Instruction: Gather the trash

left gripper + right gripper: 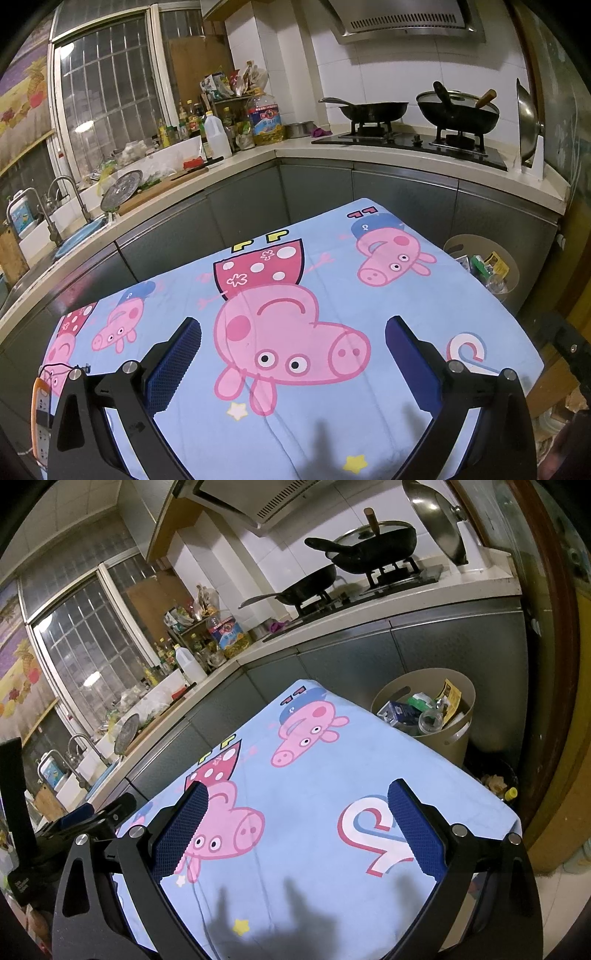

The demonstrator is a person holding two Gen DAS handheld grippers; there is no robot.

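Observation:
A beige trash bin (454,738) stands on the floor past the table's far right corner, holding a dark carton, a clear bottle, a yellow wrapper and other trash (424,710). In the left wrist view the same trash bin (511,291) peeks out behind the table's right edge. My left gripper (293,325) hovers open over the blue cartoon-pig tablecloth (295,424), nothing between its blue pads. My right gripper (299,792) is open too, above the tablecloth (314,775), empty. No loose trash shows on the cloth.
A kitchen counter (295,147) wraps the far side, with a stove, two black pans (373,109), oil bottles (264,120) and a sink (74,236) at left. An orange power strip (40,417) lies at the table's left edge. A dark bag with scraps (495,781) sits beside the bin.

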